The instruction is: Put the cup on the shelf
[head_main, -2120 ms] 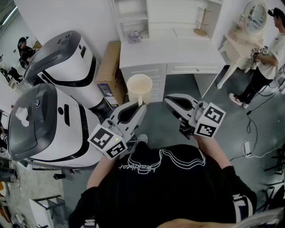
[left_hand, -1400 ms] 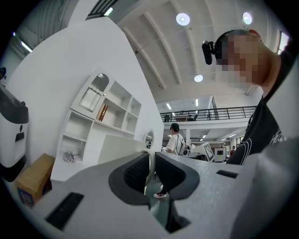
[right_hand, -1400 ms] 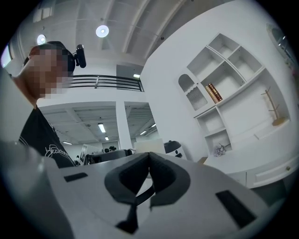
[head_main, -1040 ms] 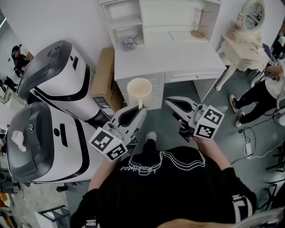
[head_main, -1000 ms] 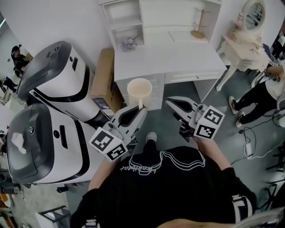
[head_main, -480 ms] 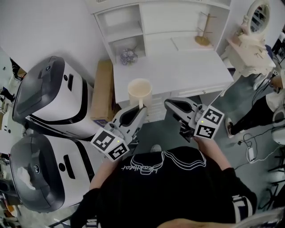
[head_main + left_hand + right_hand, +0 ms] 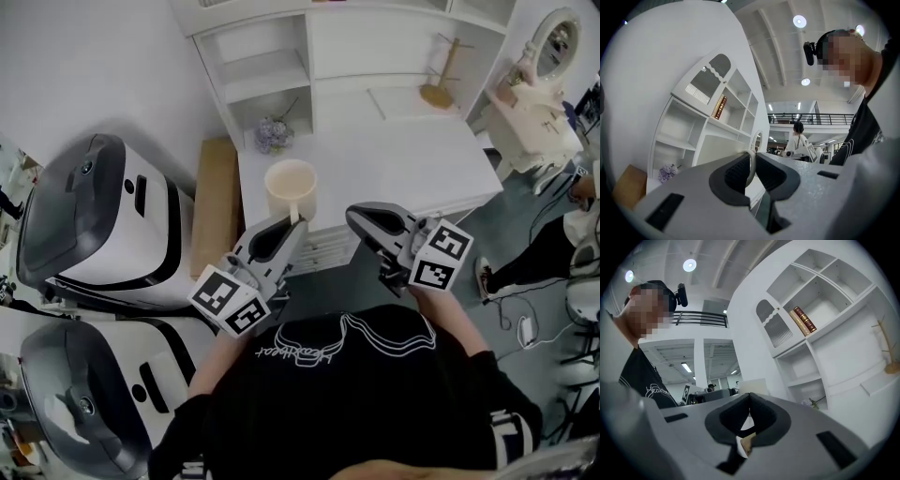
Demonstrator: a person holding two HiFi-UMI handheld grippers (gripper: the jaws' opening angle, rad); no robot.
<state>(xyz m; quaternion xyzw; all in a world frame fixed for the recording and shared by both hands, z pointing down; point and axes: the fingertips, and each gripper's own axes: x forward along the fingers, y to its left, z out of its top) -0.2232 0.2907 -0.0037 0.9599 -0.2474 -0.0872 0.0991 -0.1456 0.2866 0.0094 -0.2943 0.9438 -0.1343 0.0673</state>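
Two pads of the left gripper (image 7: 751, 161) clamp only the thin handle of the cup (image 7: 292, 187), which is upright at centre frame, against the near-left corner of the table (image 7: 403, 159). So narrow a hold could let the cup swing or slip. Up-left, the shelf (image 7: 265, 73) holds purple flowers (image 7: 274, 136); a low approach might knock them. The right gripper (image 7: 749, 398) is closed and empty.

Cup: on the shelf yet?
No, the cup is held by its handle in the left gripper, away from the shelf.
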